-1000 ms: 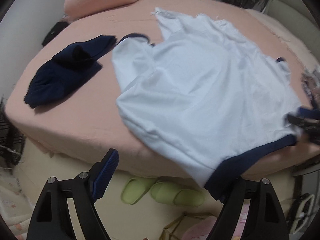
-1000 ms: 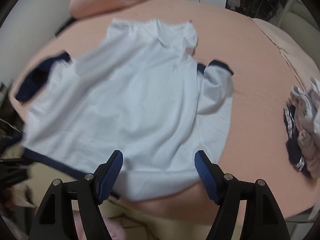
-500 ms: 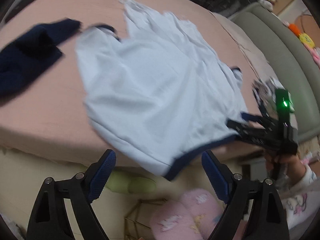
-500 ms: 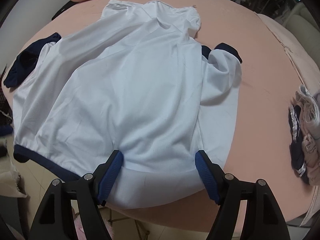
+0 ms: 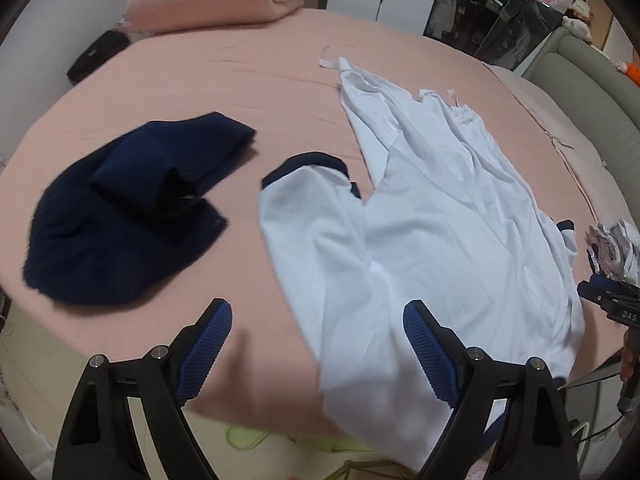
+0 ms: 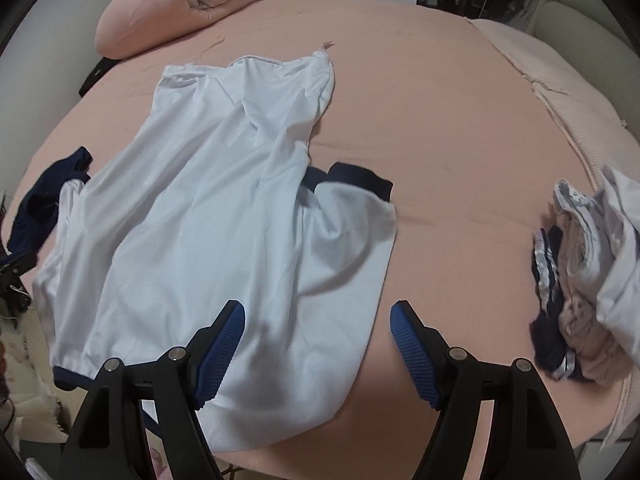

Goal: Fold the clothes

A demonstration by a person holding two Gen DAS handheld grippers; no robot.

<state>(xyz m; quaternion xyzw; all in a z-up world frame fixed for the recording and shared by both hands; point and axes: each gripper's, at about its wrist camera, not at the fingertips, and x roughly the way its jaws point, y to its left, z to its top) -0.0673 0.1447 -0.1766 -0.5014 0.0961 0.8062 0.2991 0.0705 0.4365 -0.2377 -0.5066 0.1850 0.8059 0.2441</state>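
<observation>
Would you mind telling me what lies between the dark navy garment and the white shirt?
Only bare pink bedsheet lies between the navy garment and the white shirt, in the left wrist view.

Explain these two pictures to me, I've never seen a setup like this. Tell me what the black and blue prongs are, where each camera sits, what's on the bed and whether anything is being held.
No robot here: a person holds a two-finger gripper in each hand, and a fisheye camera on each looks along its fingers. The prongs are those fingers with blue pads.

One picture comes from the left gripper, the other from the right gripper. Both are open and hold nothing.

On the pink bed lies a white shirt with navy trim, spread out, its hem hanging over the near edge. To its left lies a navy garment, to its right a crumpled pile of clothes. A folded pink quilt sits at the far end.
</observation>
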